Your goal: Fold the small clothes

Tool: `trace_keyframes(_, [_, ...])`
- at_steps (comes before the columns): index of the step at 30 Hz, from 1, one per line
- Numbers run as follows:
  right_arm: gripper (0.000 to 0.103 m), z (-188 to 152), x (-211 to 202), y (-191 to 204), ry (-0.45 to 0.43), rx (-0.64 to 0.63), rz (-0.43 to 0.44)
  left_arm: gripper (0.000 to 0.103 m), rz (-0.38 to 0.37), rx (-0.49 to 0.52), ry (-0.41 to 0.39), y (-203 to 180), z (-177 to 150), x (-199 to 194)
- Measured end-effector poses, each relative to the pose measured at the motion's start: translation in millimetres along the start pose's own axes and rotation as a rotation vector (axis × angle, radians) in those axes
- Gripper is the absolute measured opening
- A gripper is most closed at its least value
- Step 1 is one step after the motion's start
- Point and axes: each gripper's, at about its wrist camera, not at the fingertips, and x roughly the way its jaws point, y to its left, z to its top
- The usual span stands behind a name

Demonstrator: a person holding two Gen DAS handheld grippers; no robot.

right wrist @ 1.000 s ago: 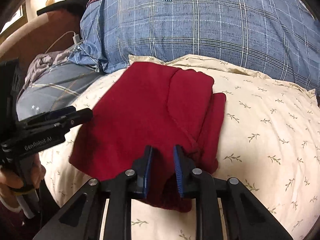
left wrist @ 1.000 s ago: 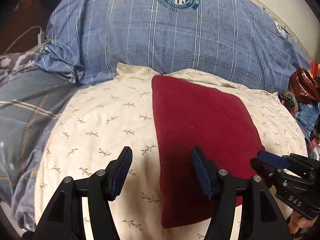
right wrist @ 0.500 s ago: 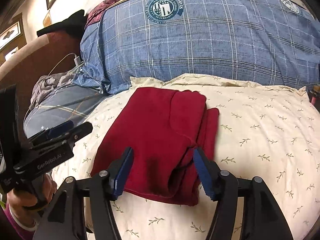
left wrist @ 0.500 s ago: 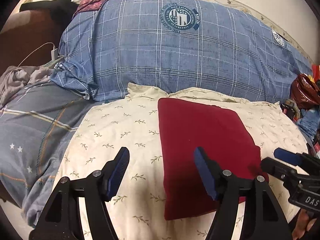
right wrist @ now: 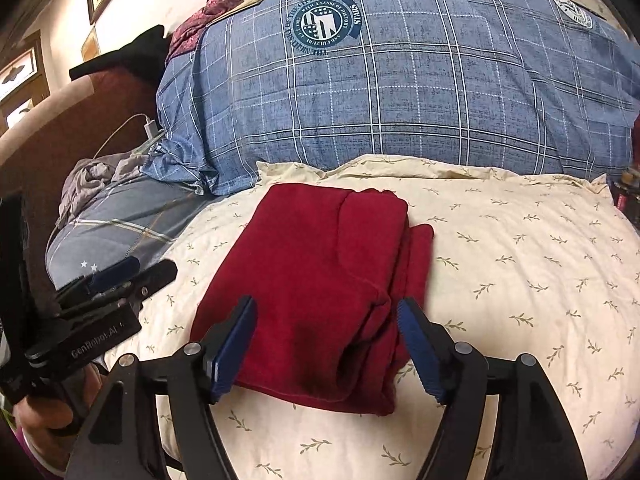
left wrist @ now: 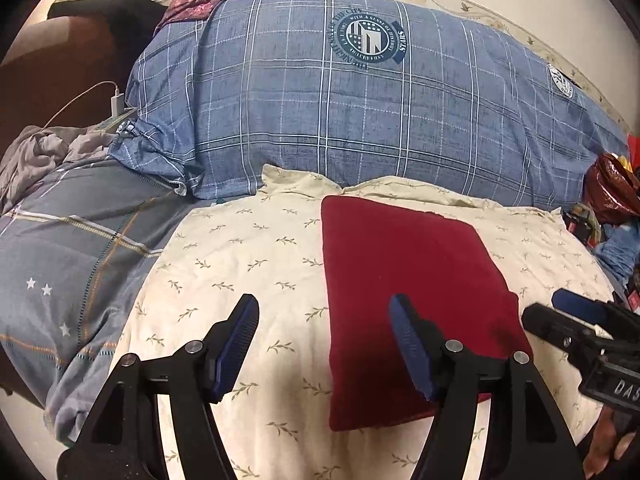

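While the grey striped quilt (left wrist: 72,264) and blue plaid duvet (left wrist: 360,120) lie far left and far, the left gripper (left wrist: 324,344) hovers with jaws wide apart, gripping nothing, over the cream leaf-print pillow (left wrist: 248,264). Its right pad overlaps the folded dark red fleece garment (left wrist: 408,288), which lies flat on that pillow. Rightward, the right gripper (right wrist: 326,344), jaws just opened wide, straddles the garment's near edge without pressing it.

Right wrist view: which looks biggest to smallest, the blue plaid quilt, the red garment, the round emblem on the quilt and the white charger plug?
1. Blue plaid quilt
2. Red garment
3. Round emblem
4. White charger plug

The garment lies nearer the camera, which flatters it somewhat.
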Motion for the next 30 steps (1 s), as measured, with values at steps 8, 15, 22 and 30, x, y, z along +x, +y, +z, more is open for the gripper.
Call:
trace_keyframes(8, [0.074,1.0,8.5,5.1,0.020,0.005,0.002,0.067,0.009,0.008,0.002,5.2,-3.3,1.2])
trace_keyframes(15, [0.074,-1.7,12.5,6.7,0.035,0.003,0.002,0.067,0.006,0.004,0.004,6.4,-2.1,3.3])
trace_keyframes(22, [0.074,-3.0,14.9,3.8,0.044,0.018,0.006,0.067,0.003,0.020,0.009,3.6,-3.2,6.2])
trace_keyframes(30, [0.074,-3.2,17.0,1.2,0.049,0.024,-0.005,0.067,0.001,0.027,0.030,2.8,-3.3,15.5])
